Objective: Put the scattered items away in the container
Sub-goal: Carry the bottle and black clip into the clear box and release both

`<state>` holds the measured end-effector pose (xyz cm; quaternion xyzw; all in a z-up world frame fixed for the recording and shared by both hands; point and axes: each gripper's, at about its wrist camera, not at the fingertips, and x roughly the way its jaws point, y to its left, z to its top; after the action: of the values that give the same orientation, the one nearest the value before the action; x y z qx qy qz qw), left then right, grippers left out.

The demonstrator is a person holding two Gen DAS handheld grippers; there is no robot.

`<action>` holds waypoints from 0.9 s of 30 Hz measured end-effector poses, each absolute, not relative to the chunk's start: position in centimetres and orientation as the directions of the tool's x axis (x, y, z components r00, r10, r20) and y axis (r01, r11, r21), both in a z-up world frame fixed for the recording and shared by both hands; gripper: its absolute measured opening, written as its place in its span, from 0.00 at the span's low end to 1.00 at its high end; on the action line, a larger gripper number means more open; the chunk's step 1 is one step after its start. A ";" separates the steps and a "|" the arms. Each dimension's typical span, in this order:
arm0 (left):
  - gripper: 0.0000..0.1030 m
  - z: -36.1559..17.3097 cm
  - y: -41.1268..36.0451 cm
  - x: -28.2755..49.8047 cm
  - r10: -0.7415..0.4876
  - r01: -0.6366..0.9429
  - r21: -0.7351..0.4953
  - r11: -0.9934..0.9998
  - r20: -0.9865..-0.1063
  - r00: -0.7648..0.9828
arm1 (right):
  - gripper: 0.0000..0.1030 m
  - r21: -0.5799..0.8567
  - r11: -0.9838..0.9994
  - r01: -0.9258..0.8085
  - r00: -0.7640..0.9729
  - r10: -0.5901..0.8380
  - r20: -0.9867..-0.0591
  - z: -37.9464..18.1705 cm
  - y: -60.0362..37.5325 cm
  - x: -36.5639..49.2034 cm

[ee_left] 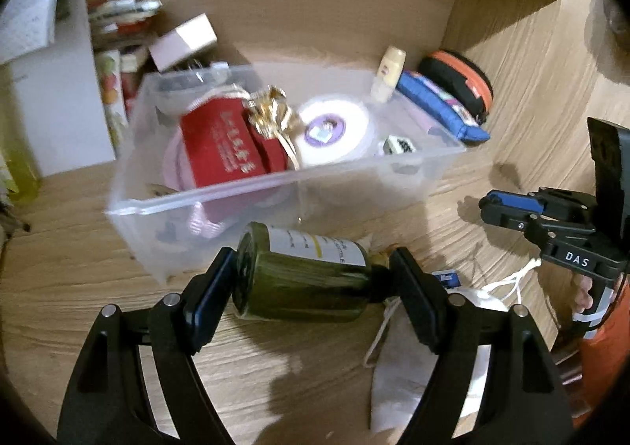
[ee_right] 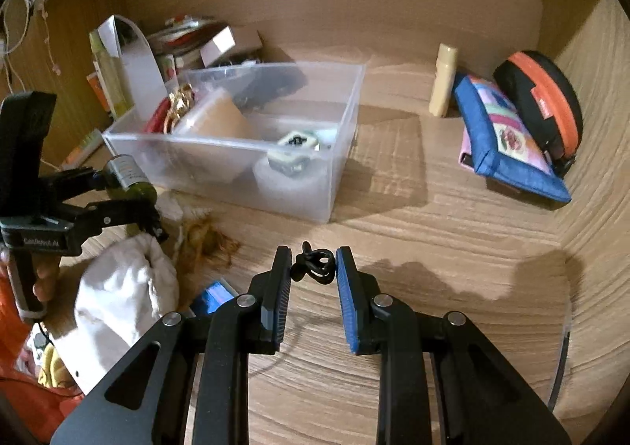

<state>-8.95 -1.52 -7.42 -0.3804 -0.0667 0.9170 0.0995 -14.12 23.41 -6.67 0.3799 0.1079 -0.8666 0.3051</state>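
Note:
A clear plastic container (ee_left: 275,181) (ee_right: 236,147) stands on the wooden surface, holding a red pouch (ee_left: 220,145), a gold bow, a white round tin (ee_left: 334,132) and a small die-like piece (ee_right: 295,143). My left gripper (ee_left: 314,262) (ee_right: 130,201) is shut end to end on a dark green bottle (ee_left: 303,279) (ee_right: 132,175) with a white label, lifted just in front of the container's near wall. My right gripper (ee_right: 313,260) (ee_left: 492,208) is shut on a small black coiled band (ee_right: 313,266), held above the surface to the container's right.
A white drawstring pouch (ee_left: 397,358) (ee_right: 122,299), a brown tangle (ee_right: 208,240) and a small blue item (ee_right: 214,295) lie near the container's front. A cream bottle (ee_right: 443,80), blue pouch (ee_right: 508,134) and black-orange case (ee_right: 547,98) sit by the right wall. Boxes and papers crowd the back left.

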 end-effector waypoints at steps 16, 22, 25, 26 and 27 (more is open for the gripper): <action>0.76 -1.5 -6.0 -8.1 0.171 -0.079 -0.184 -0.980 -0.566 -0.806 | 0.20 0.035 -0.773 0.634 -0.585 -0.508 -0.632 -2.8 21.5 -14.4; 0.76 -0.6 -7.5 -9.5 0.154 -0.054 -0.193 -0.980 -0.552 -0.820 | 0.20 0.040 -0.765 0.643 -0.582 -0.521 -0.625 -2.3 20.5 -15.8; 0.76 -0.2 -8.0 -10.7 0.155 -0.057 -0.191 -0.980 -0.552 -0.820 | 0.20 0.043 -0.761 0.647 -0.578 -0.526 -0.623 -2.2 19.9 -16.7; 0.76 -0.2 -8.1 -11.1 0.143 -0.046 -0.186 -0.981 -0.551 -0.822 | 0.20 0.044 -0.761 0.648 -0.576 -0.527 -0.625 -2.2 19.6 -17.0; 0.76 -0.1 -8.3 -11.7 0.131 -0.035 -0.182 -0.983 -0.551 -0.824 | 0.20 0.046 -0.761 0.647 -0.574 -0.527 -0.627 -2.2 19.4 -17.3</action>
<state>-11.68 -8.29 -0.12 -0.2934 -0.0819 0.9515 0.0438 -17.35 19.41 -2.17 0.3197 0.0943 -0.8822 0.3326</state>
